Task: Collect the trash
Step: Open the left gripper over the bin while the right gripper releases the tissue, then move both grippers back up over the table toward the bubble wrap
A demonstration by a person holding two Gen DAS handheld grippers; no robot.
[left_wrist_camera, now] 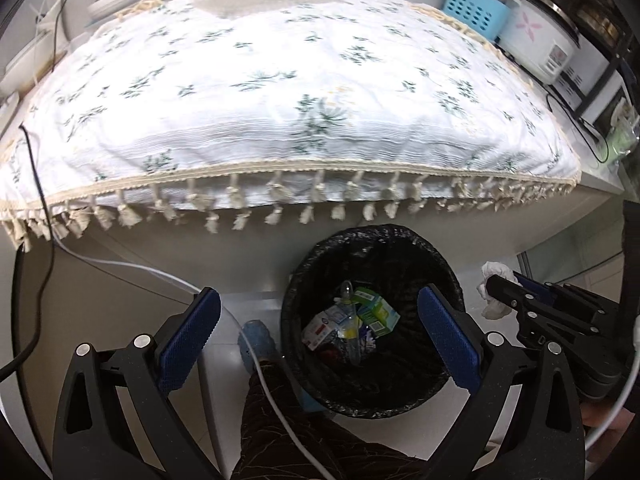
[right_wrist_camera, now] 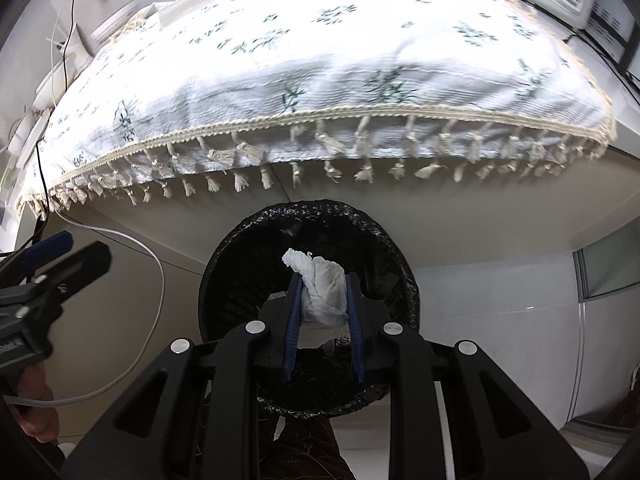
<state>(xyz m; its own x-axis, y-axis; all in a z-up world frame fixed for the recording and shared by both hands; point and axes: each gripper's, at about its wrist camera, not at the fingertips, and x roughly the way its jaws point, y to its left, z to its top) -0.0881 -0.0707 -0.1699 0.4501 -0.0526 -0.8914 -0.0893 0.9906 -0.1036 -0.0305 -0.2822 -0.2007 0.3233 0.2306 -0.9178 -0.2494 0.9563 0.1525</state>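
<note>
One round black-lined trash bin (left_wrist_camera: 372,320) stands on the floor in front of the desk (left_wrist_camera: 248,248) with its white floral fringed cloth (left_wrist_camera: 280,100). The left claw (left_wrist_camera: 320,328) gapes wide and empty over the bin. The right claw (right_wrist_camera: 323,308) pinches one crumpled white tissue (right_wrist_camera: 324,292) above the bin's mouth. Inside lie one green carton (left_wrist_camera: 376,310) and several wrappers.

My left gripper (left_wrist_camera: 318,334) and right gripper (right_wrist_camera: 322,316) are matte black frames with silver round screws, textured blue pads (left_wrist_camera: 188,340) and trailing white cables (right_wrist_camera: 132,280).
</note>
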